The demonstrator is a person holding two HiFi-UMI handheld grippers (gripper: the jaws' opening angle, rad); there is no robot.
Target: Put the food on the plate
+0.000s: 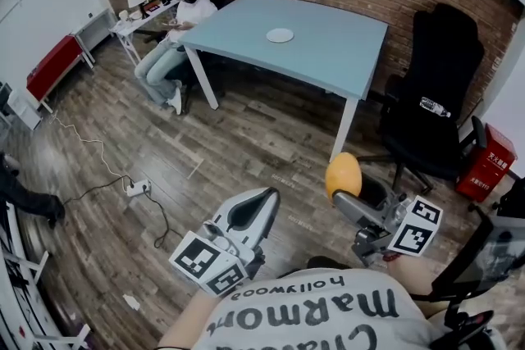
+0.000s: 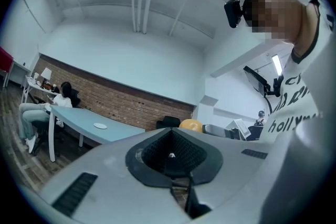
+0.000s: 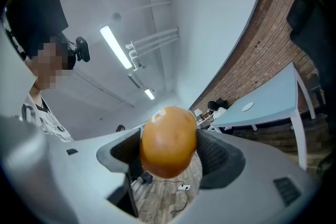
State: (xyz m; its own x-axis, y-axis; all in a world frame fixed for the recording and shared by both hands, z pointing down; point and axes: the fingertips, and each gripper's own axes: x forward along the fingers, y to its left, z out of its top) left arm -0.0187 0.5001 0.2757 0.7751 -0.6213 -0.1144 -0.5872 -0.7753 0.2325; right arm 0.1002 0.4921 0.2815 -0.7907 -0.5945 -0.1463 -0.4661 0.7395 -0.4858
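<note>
One orange food item (image 1: 343,174) clamped in right gripper (image 3: 169,150), well apart from the bare plate (image 1: 280,35); left gripper (image 2: 171,156) closed, empty. Placement outstanding.

Pale blue worktop (image 1: 328,45) on white legs; one white plate (image 1: 280,35) lies near its middle; wood floor (image 1: 246,135) carries a power strip (image 1: 138,188), well apart.

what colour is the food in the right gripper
The food is golden orange; clearest in the right gripper view.
</note>
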